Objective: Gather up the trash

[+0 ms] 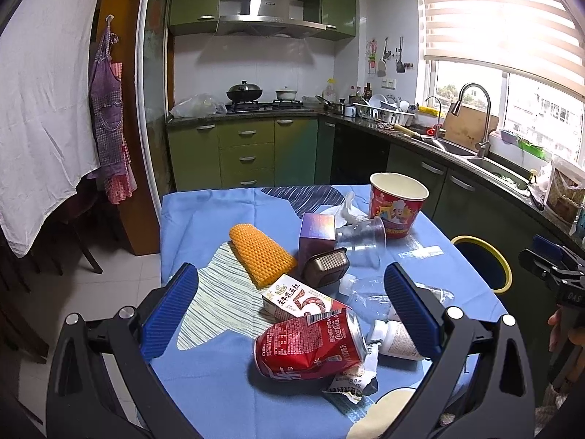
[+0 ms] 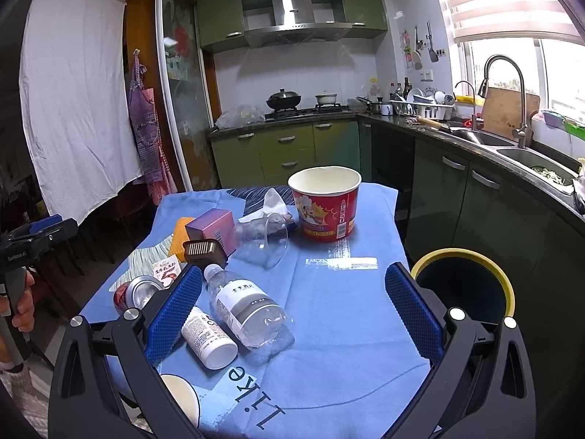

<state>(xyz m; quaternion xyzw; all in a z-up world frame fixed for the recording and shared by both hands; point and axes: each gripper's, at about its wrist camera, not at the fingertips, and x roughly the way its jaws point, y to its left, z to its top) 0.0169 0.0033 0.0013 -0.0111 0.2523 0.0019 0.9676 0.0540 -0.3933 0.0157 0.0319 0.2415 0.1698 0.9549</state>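
Note:
Trash lies on a blue tablecloth (image 1: pixel 204 373). My left gripper (image 1: pixel 291 267) hangs open above a crushed red cola can (image 1: pixel 310 347) and a milk carton (image 1: pixel 299 301), holding nothing. Beyond them are a yellow ridged pad (image 1: pixel 261 252), a brown tray (image 1: pixel 325 267), a purple box (image 1: pixel 317 236), a tipped clear cup (image 1: pixel 362 241), a tissue (image 1: pixel 351 208) and a red paper bucket (image 1: pixel 396 203). My right gripper (image 2: pixel 294 269) is open and empty over a clear water bottle (image 2: pixel 248 307) and a small white bottle (image 2: pixel 208 340). A yellow-rimmed bin (image 2: pixel 464 285) stands beside the table's right edge.
Green kitchen cabinets (image 1: pixel 256 153) and a stove line the far wall. A counter with a sink (image 2: pixel 490 139) runs along the right, close to the bin. A white sheet (image 1: pixel 44 109) and dark chairs stand at the left. A hand (image 2: pixel 22 311) holds the left gripper's handle.

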